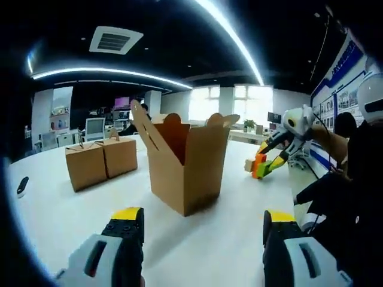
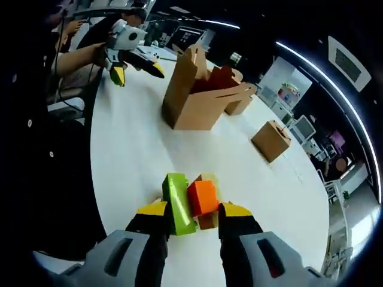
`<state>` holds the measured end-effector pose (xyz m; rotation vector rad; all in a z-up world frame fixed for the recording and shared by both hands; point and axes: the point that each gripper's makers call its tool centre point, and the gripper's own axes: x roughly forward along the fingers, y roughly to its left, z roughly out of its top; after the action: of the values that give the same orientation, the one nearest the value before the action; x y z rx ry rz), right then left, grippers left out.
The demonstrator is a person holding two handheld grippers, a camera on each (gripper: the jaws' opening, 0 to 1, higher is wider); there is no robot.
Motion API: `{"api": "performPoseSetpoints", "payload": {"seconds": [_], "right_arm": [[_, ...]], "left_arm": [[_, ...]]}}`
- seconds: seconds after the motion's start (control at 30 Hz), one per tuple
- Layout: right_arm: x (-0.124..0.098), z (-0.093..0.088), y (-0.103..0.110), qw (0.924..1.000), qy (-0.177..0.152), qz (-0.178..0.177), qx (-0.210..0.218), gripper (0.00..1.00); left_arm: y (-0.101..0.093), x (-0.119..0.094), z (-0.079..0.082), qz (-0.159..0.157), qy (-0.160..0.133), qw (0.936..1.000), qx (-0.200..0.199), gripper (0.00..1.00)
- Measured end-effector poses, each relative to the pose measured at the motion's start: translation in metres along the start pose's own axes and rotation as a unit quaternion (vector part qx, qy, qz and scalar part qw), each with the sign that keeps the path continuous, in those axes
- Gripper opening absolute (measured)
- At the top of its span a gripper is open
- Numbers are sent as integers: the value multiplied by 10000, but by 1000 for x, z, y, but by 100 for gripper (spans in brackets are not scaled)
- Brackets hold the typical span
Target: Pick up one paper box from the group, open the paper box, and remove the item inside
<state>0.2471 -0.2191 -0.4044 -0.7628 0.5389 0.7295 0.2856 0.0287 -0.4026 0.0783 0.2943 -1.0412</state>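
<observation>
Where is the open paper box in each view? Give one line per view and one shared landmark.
Left gripper view: the open paper box stands at centre, flaps up, on the white table.
Right gripper view: the same box sits upper centre, beyond the right gripper, which is shut on a block toy.
Shared landmark: the closed paper boxes behind it, left of centre in the left gripper view, at right in the right gripper view.

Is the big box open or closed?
Open: the box has its flaps standing up, and the right gripper holds the colourful blocks.
</observation>
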Motion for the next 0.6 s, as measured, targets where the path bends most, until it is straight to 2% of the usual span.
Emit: {"api": "performPoseSetpoints", "payload": {"seconds": [0.33, 0.43, 0.5, 0.6], "right_arm": [[-7, 8, 0, 9996, -130, 105, 205, 40], [-10, 31, 3, 9954, -624, 328, 651, 40], [-11, 49, 2, 9884, -981, 481, 1051, 40], [-3, 69, -5, 9824, -1239, 505, 1304, 42]], "left_arm": [[-3, 4, -1, -123, 13, 9999, -2, 81], [-4, 3, 2, -190, -22, 9998, -56, 81], [-2, 5, 5, -194, -27, 9998, -68, 81], [7, 9, 9, -115, -2, 9999, -40, 77]]}}
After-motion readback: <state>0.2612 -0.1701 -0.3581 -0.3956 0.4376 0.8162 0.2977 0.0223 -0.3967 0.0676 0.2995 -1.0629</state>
